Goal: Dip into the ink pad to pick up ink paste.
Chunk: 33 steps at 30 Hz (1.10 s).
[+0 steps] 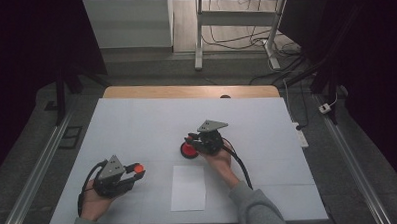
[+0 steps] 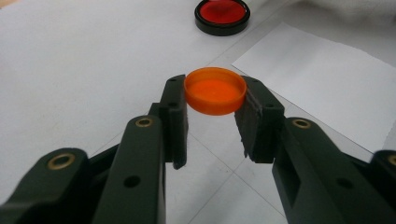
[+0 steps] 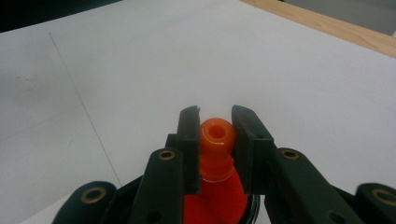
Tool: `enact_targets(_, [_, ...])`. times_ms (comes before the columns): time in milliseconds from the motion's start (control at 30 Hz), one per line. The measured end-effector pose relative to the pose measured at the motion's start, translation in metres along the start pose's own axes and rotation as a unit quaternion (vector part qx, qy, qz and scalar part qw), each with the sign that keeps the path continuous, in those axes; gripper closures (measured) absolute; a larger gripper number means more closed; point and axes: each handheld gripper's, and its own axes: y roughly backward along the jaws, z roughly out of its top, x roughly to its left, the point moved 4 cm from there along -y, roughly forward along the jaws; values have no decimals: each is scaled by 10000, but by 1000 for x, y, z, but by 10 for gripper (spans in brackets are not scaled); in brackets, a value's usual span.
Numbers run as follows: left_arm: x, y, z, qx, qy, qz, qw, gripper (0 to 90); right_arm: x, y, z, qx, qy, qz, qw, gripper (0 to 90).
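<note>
a: white sheet [image 1: 188, 187] lies between the hands in the high view, beside the red dish [image 1: 189, 150].
b: left gripper view: left gripper [image 2: 212, 116] pinches an orange cap [image 2: 215, 90]. right gripper view: right gripper [image 3: 215, 151] clamps an orange nozzle [image 3: 216, 135].

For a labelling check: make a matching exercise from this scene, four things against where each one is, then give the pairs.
Things:
1. orange cap
2. orange handle
3. paper sheet
4. red pad

Places:
A. flat on the table, between the two forearms
B. clamped in the left hand-held gripper
C. on the table, under the right hand-held gripper
D. clamped in the right hand-held gripper

Pairs: 1-B, 2-D, 3-A, 4-C
</note>
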Motion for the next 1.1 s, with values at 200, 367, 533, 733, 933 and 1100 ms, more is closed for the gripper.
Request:
enact_targets(200, [0, 0, 0, -6, 6, 7, 10000, 649, 1, -4, -5, 191, 67, 22, 9998, 734])
enact_targets(367, [-1, 0, 0, 0, 3, 2, 10000, 649, 2, -7, -10, 279, 206, -14, 9994, 736])
enact_targets(533, [-2, 0, 0, 6, -5, -1, 10000, 649, 3, -8, -11, 269, 226, -54, 9994, 737])
enact_targets(733, [-2, 0, 1, -15, 2, 1, 10000, 649, 1, -7, -13, 224, 156, 9, 9996, 737])
enact_targets(933, [-1, 1, 0, -13, 9, 5, 10000, 649, -1, -7, -15, 111, 48, 84, 9999, 737])
enact_targets(1100, [-1, 1, 0, -24, 16, 26, 10000, 649, 0, -7, -15, 100, 72, 66, 9999, 737])
